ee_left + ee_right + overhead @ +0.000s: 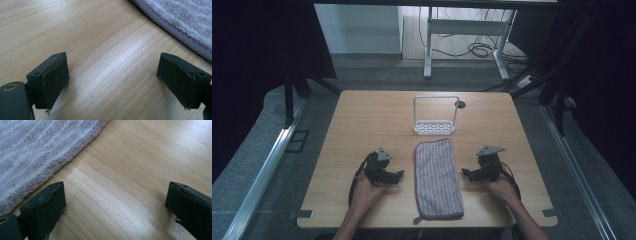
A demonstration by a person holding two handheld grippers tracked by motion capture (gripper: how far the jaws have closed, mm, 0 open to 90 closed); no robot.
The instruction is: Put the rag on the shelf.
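High view adds white wire rack (435, 116) behind striped pink-grey terry towel (437, 179); L tongs (399, 175) & R tongs (465, 173) both released, flanking it on light wood table (362, 120).

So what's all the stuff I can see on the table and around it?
towel: one, purple-grey with pale stripes, lying flat in the middle of the table near the front edge
rack: one, white, a holed base with a tall wire frame, standing behind the towel
table: one, light wood, a dark round hole near the rack
white desk frame: one, on the floor behind the table, cables beside it
left claw: one, black, open, on the table left of the towel
right claw: one, black, open, on the table right of the towel
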